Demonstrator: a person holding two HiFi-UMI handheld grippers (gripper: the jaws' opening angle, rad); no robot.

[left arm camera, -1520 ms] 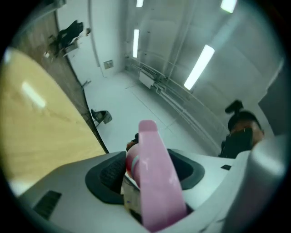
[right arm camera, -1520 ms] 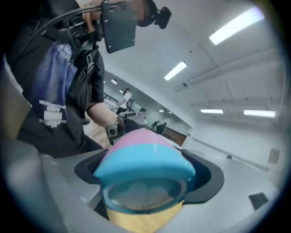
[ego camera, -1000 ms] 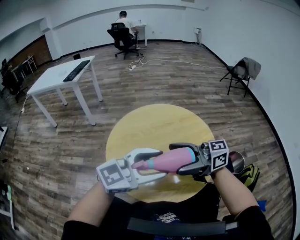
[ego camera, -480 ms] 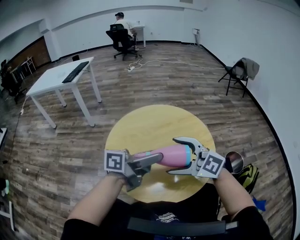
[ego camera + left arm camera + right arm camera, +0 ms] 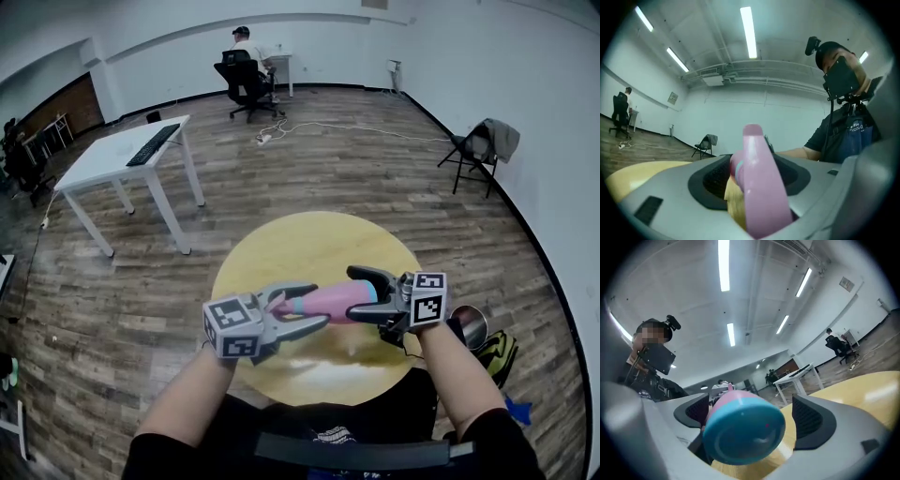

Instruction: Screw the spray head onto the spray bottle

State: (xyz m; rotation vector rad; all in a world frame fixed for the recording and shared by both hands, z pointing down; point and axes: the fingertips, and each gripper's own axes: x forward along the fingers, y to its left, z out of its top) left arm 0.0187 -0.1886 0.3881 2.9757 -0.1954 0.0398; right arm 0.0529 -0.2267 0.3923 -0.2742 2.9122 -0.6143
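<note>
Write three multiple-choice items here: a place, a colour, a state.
1. Where is the spray bottle? A on the white desk; B in the air over the yellow table; C on the floor.
2. What colour is its base? A blue; B green; C black.
3. The left gripper is: A open and empty; B out of view; C shut on the spray head.
1 B: it hangs above that table, base between the opening fingers of the right gripper. 2 A: the right gripper view shows it. 3 C: its fingers clamp the pink head.
</note>
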